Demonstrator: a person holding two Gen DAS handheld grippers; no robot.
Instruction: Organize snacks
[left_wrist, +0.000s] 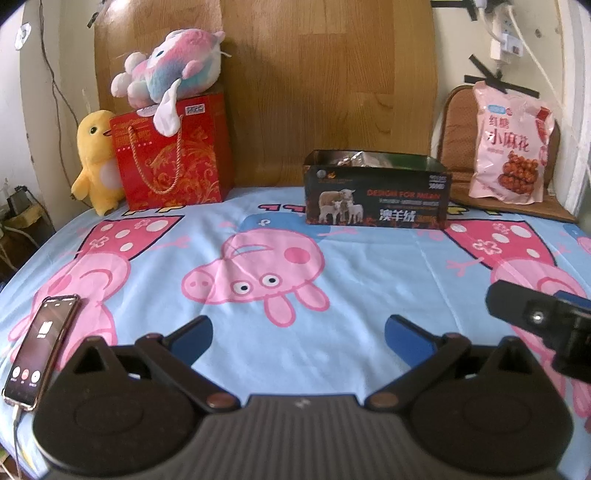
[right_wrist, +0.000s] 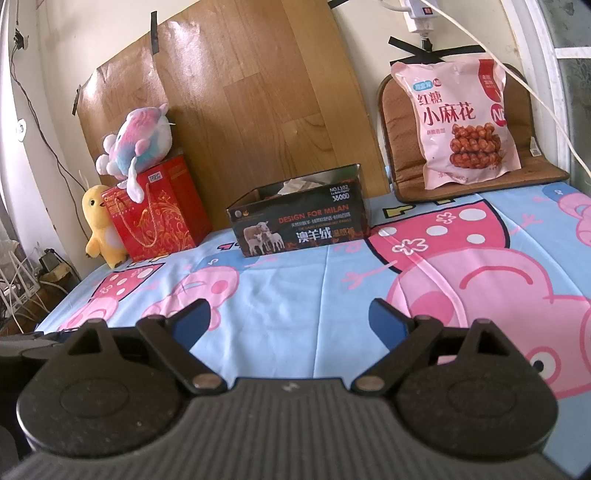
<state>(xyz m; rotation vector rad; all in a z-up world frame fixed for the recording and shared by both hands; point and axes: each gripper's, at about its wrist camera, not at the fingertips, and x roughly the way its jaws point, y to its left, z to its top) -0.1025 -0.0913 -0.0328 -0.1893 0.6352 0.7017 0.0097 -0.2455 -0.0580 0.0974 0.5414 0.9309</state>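
Item: pink glossy snack bag (right_wrist: 461, 122), propped on a brown woven cushion (right_wrist: 399, 162), far ahead-right of my grippers. Dark open cardboard box (right_wrist: 299, 225) on cartoon bedsheet (right_wrist: 295, 295). Left gripper (left_wrist: 298, 334), right gripper (right_wrist: 291, 321): both spread wide, empty.

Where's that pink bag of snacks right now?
The pink snack bag leans upright against a brown cushion at the far right of both views, right of the open dark box.

My left gripper (left_wrist: 298, 334): black linkage arms, blue finger pads (left_wrist: 194, 338), copper pivot pins, ribbed grey centre body, round black side housings. My right gripper (right_wrist: 290, 319): identical build.
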